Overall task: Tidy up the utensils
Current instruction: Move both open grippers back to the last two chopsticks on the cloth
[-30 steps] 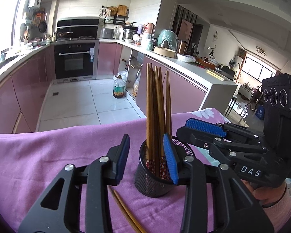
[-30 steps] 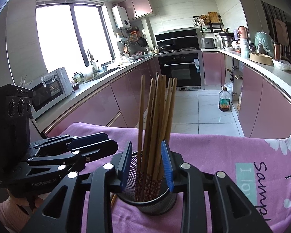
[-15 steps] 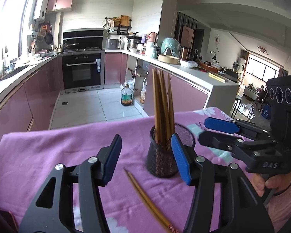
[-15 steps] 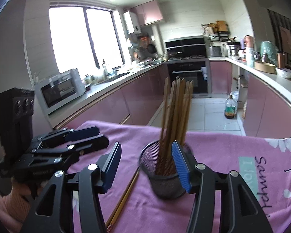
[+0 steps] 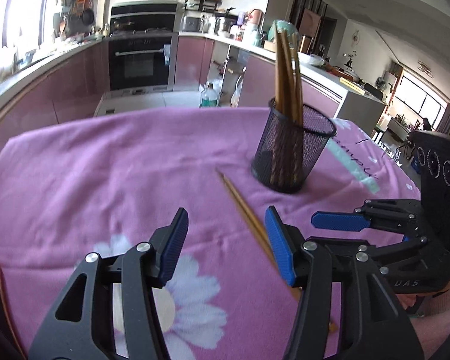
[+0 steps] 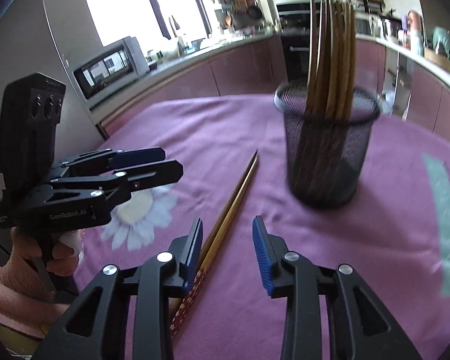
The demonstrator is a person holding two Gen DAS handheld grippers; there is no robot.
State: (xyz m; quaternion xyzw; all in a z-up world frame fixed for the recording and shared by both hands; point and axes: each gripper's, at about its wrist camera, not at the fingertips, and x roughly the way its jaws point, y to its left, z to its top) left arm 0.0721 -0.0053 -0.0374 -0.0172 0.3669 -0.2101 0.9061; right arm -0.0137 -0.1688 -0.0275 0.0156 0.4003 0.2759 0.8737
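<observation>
A black mesh cup (image 5: 291, 153) (image 6: 327, 150) stands upright on the purple cloth and holds several brown chopsticks (image 5: 286, 75) (image 6: 330, 54). A loose pair of chopsticks (image 5: 243, 204) (image 6: 237, 189) lies flat on the cloth in front of the cup. My left gripper (image 5: 228, 246) (image 6: 167, 162) hovers open over the cloth, and the pair runs under its right finger. My right gripper (image 6: 228, 253) (image 5: 324, 231) is low over the same pair. Its jaws are closing; the pair lies beside its left pad (image 6: 194, 252), untouched.
The purple flowered cloth (image 5: 104, 180) covers the table, whose far edge drops to the kitchen floor. A hand in a pink sleeve (image 6: 23, 264) holds the left gripper. A microwave (image 6: 110, 66) and pink cabinets stand well beyond the table.
Both grippers have drawn back from the cup and sunk toward the cloth. The loose pair now lies by their fingertips. The left jaws stand wider; the right widened, then narrowed.
</observation>
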